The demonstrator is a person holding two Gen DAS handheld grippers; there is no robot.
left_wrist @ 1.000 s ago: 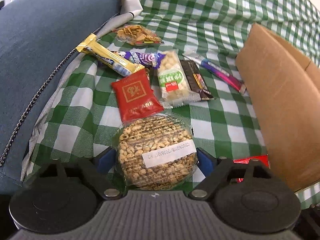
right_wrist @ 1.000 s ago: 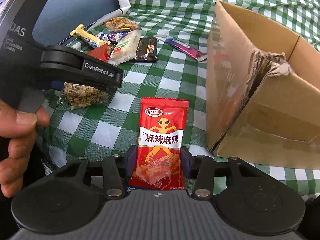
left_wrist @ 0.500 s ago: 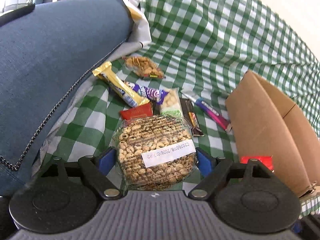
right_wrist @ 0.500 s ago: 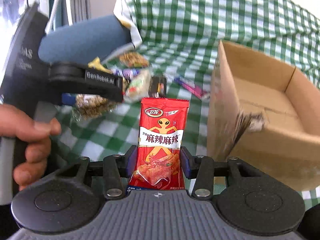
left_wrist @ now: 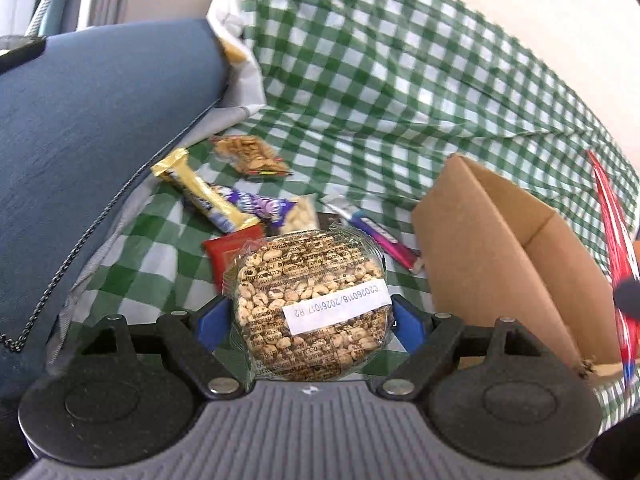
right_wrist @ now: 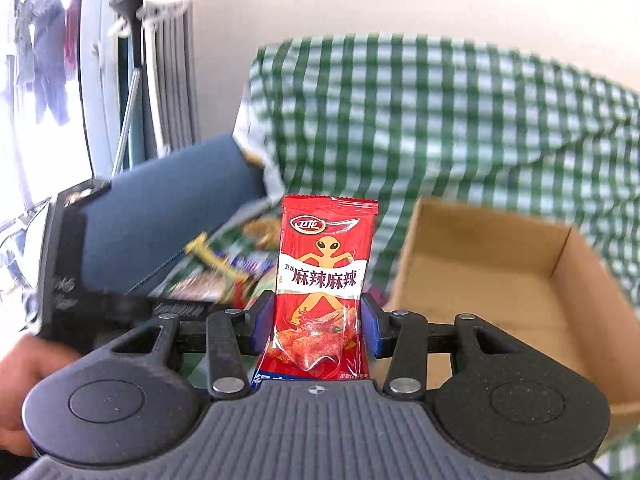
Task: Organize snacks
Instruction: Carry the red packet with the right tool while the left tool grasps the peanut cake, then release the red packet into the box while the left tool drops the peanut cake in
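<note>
My left gripper is shut on a round clear pack of puffed grain cake with a white label, held above the checked cloth. My right gripper is shut on a red spicy snack packet and holds it upright, left of the open cardboard box. The red packet's edge shows at the far right of the left wrist view, over the box. The left gripper's body shows at the left of the right wrist view.
Several snacks lie on the green checked cloth: a gold bar, a purple wrapper, a cracker bag, a small red pack, a pink stick. A blue cushion lies on the left.
Both grippers have lifted with their snacks. The right one has risen and tilted up, so the box's inside shows. The snack pile looks farther from the left gripper.
</note>
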